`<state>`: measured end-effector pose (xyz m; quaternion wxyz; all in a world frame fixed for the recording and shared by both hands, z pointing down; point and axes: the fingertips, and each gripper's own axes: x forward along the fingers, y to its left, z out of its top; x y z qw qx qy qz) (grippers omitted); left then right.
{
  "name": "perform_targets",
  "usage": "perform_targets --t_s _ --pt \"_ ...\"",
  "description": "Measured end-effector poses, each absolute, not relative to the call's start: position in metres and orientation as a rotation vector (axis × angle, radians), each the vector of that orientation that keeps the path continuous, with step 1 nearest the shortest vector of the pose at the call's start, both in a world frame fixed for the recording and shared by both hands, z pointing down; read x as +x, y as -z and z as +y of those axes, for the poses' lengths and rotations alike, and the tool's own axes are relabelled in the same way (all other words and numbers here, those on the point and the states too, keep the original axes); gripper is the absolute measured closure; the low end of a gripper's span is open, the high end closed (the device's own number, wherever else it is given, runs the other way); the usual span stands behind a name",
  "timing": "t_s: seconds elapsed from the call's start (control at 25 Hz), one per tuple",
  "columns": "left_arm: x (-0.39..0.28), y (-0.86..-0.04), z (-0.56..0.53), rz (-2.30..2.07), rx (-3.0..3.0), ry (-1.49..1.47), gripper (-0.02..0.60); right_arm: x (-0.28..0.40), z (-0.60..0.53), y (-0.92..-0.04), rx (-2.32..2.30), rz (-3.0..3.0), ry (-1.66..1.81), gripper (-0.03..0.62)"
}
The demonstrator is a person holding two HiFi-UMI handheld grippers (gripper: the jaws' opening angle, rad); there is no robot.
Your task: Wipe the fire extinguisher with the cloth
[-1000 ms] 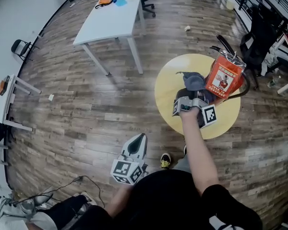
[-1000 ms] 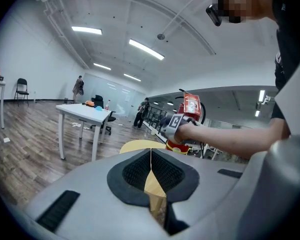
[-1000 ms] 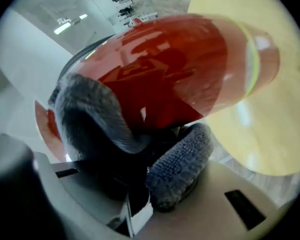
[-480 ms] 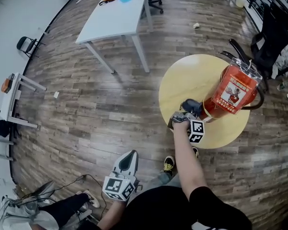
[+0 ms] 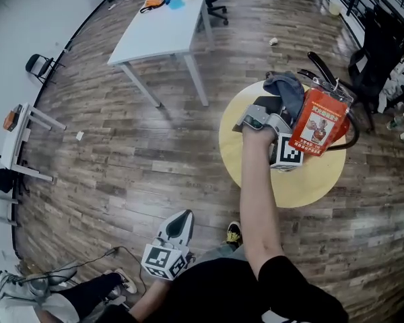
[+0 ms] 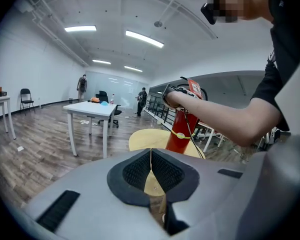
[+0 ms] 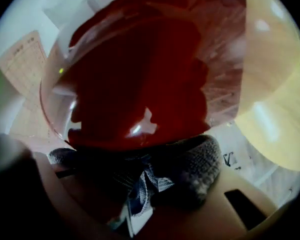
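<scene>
Muffling right claw: cloth against extinguisher.

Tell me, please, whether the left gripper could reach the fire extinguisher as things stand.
Probably, with a stretch: the left gripper hangs low by the person, and nothing blocks the fire extinguisher ahead.

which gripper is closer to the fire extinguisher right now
Right. The right gripper presses the cloth against the fire extinguisher on the round table. The left gripper is shut and empty, low by the person's legs, well away from it.
</scene>
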<state>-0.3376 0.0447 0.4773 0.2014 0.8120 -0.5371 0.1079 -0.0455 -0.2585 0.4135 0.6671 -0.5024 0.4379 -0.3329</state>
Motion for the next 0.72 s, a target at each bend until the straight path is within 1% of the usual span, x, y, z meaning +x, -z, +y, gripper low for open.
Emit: perform_targets --t_s 0.36,0.44,0.56,0.72 --pt "-0.337 -0.480 0.053 -1.520 2.254 -0.334 0.558 -0.042 -0.259 -0.450 -1.203 0.908 0.804 0.530" --pt "-0.335 -0.485 0.057 -1.517 2.241 -0.341 0.558 -0.047 -0.256 -0.484 -1.269 0.905 0.858 0.530" --pt "-0.337 -0.488 0.059 -1.519 2.225 -0.359 0.558 -0.063 -0.245 -0.563 -1.444 0.972 0.965 0.530" --pt "-0.334 -0.494 0.056 -1.517 2.212 -0.372 0.558 -0.075 -0.210 -0.640 -1.587 1.068 1.107 0.530"
